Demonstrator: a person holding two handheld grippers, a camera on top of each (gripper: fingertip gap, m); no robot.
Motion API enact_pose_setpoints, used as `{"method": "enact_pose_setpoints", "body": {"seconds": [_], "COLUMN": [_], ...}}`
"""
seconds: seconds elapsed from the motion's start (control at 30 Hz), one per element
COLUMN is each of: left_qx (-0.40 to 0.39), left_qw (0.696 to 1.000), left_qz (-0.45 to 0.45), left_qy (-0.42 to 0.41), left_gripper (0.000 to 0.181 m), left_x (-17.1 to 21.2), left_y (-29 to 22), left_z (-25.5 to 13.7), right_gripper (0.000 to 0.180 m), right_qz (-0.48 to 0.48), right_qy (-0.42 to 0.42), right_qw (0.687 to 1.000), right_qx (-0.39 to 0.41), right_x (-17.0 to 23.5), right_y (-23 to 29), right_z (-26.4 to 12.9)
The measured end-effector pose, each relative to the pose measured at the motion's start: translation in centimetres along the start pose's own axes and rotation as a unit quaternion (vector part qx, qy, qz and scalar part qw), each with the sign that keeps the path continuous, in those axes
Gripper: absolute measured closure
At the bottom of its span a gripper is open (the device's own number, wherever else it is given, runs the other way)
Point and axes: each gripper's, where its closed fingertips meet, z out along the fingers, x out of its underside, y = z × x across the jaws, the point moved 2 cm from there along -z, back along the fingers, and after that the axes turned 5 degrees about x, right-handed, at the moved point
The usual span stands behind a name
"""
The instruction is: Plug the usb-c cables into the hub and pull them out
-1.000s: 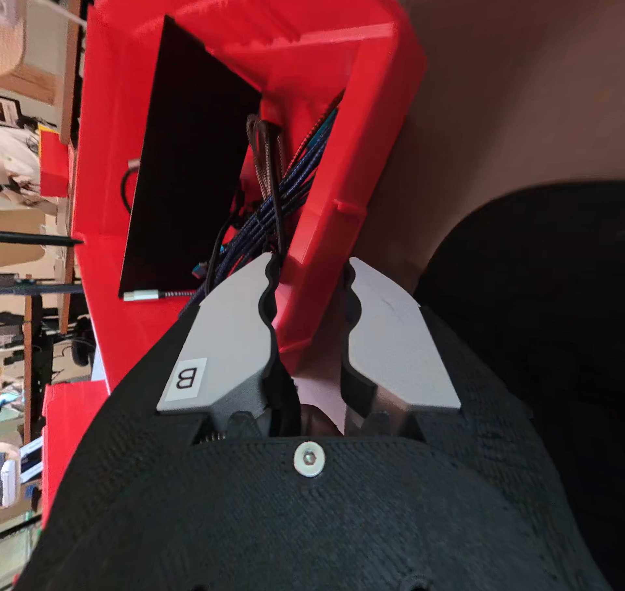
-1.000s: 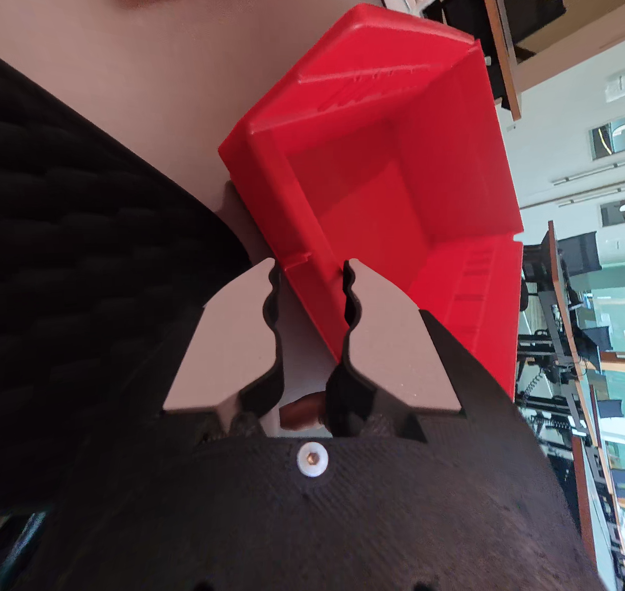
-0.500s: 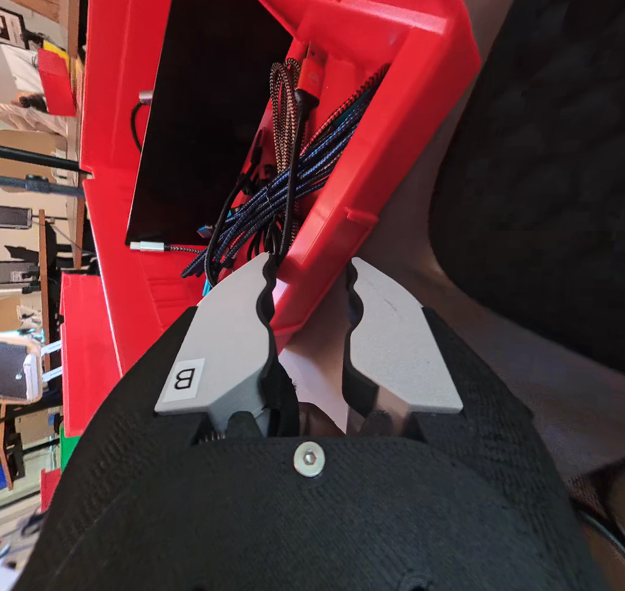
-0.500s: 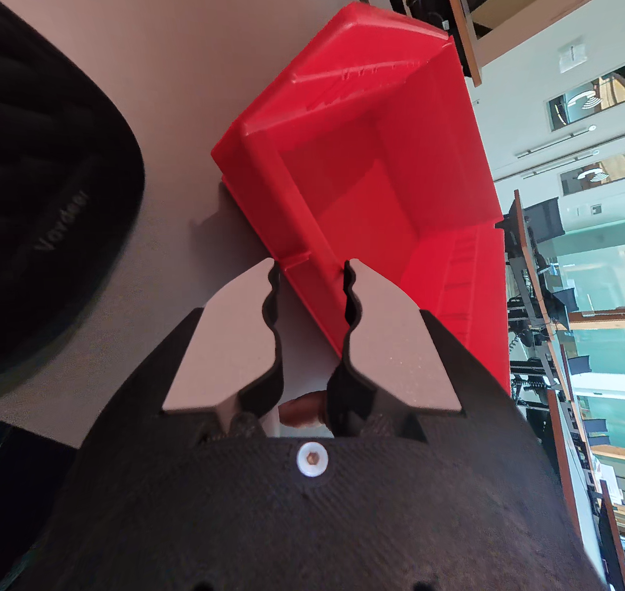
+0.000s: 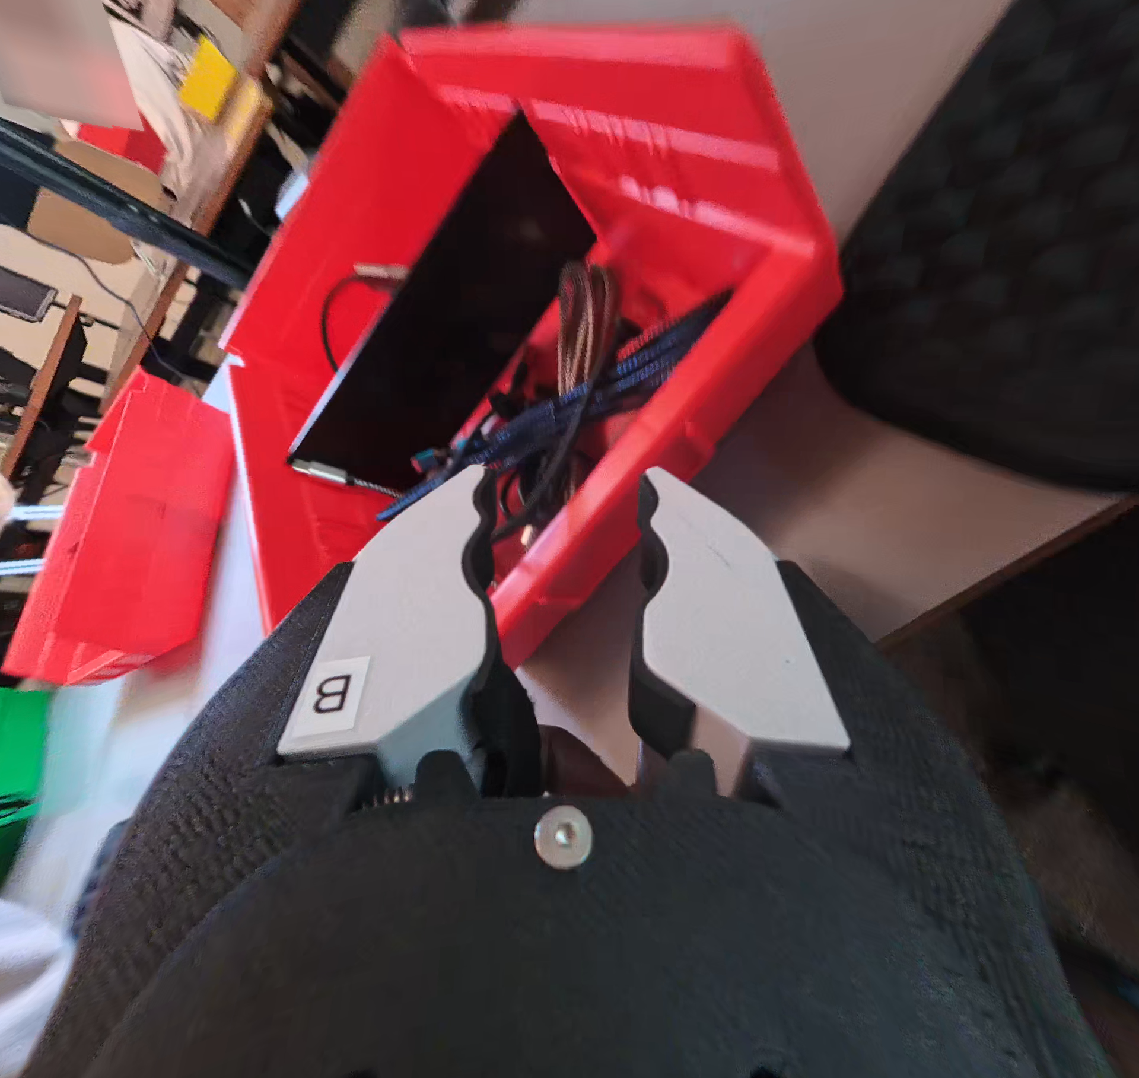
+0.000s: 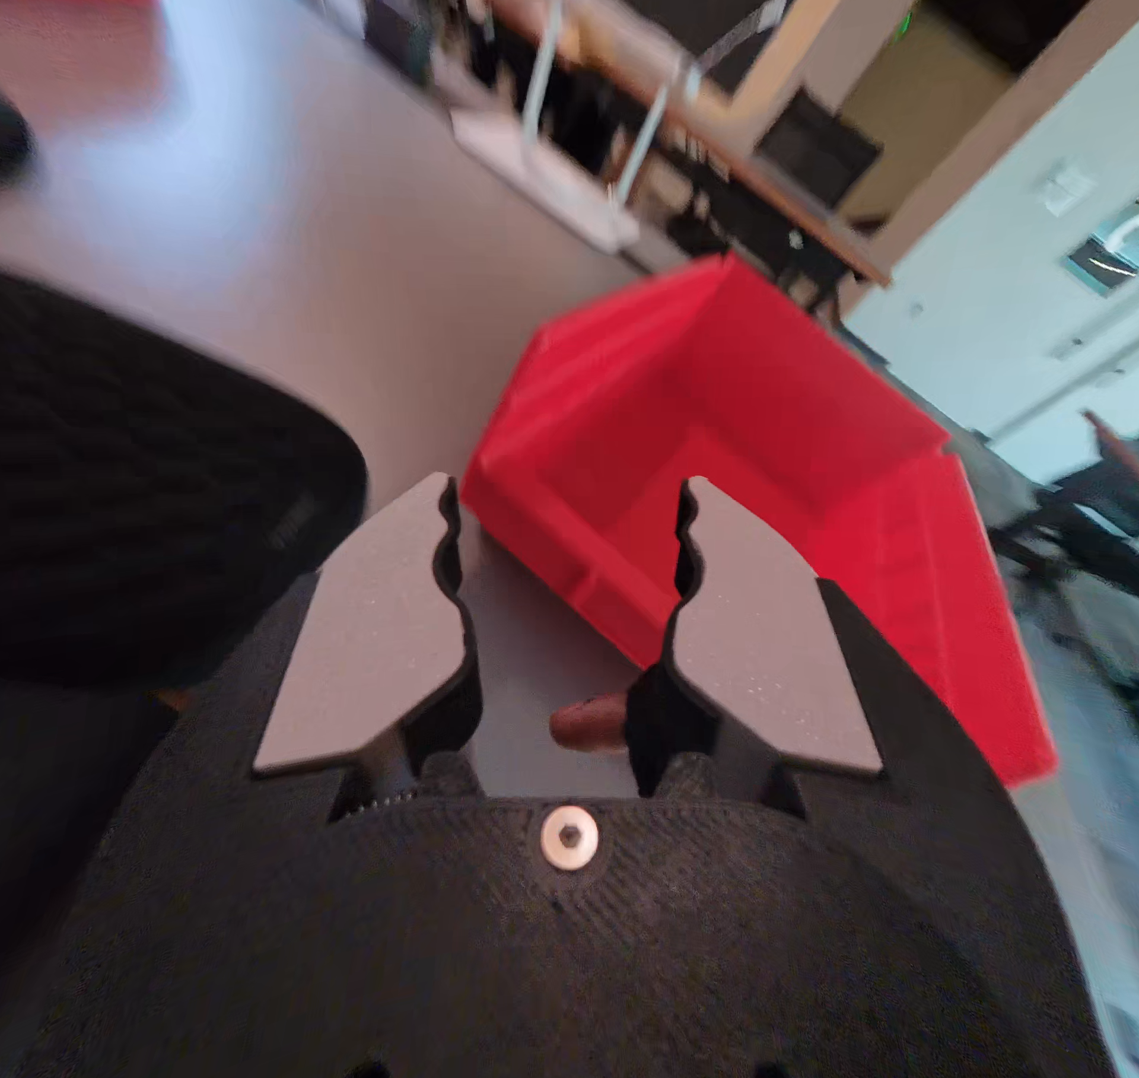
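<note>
A red bin [image 5: 678, 142] holds a tangle of braided cables [image 5: 579, 395], blue, black and brown, beside a flat black slab [image 5: 456, 333]. A silver plug [image 5: 314, 470] lies at the slab's near corner. My left gripper [image 5: 558, 493] straddles the bin's near wall, jaws narrow, gripping it. In the right wrist view a second red bin [image 6: 770, 432] stands empty on the table. My right gripper [image 6: 570, 487] is open and empty, with that bin's near wall just ahead between the fingers. No hub can be made out.
A black padded mat [image 5: 1017, 247] lies beside the cable bin and also shows in the right wrist view [image 6: 154, 493]. Another red bin [image 5: 123, 524] sits at the left. The table edge [image 5: 986, 574] runs close on the right. The grey table [image 6: 308, 247] stretches behind.
My right gripper has opened wide and let go of the empty bin's wall. Both views have swung round. My left gripper keeps the same hold on the cable bin's wall.
</note>
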Motion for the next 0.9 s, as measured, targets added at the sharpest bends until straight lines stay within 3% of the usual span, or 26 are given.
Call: {"method": "enact_pose_setpoints", "body": {"seconds": [0.03,0.13,0.27,0.37,0.47,0.5,0.7,0.9], "left_qx": [0.002,-0.002,-0.001,-0.015,0.033,0.047,0.122,0.111], "left_qw": [0.999,0.98,0.941,0.921,0.906,0.91,0.925,0.895], "left_qz": [-0.026,-0.124,-0.247,-0.325,-0.365,-0.369,-0.355,-0.359], "left_qy": [-0.037,-0.154,-0.23,-0.215,-0.212,-0.185,0.057,0.24], "left_gripper": [0.136,0.131,0.124,0.118,0.118,0.119,0.122,0.123], "left_x": [-1.1,-5.0,-9.1,-10.3,-11.9,-11.9,-8.7,-3.8], "left_y": [0.3,1.7,4.2,7.9,10.9,11.6,12.9,13.6], "left_z": [-0.8,-2.9,-3.2,-2.3,0.1,1.6,12.1,18.6], "right_gripper": [0.104,0.08,0.078,0.081,0.08,0.078,0.099,0.1], "right_qz": [0.046,0.192,0.34,0.389,0.386,0.385,0.39,0.376], "right_qy": [-0.052,-0.218,-0.348,-0.353,-0.295,-0.285,-0.297,-0.295], "right_qw": [0.998,0.955,0.864,0.836,0.853,0.857,0.857,0.864], "right_qx": [-0.015,-0.069,-0.125,-0.159,-0.19,-0.19,-0.158,-0.157], "right_x": [-1.6,-6.6,-11.4,-12.5,-11.3,-11.2,-10.9,-10.9], "right_y": [0.1,0.6,2.2,5.8,10.2,10.6,9.5,9.8], "right_z": [-0.4,-1.6,-1.3,1.0,4.2,4.6,4.3,4.3]}}
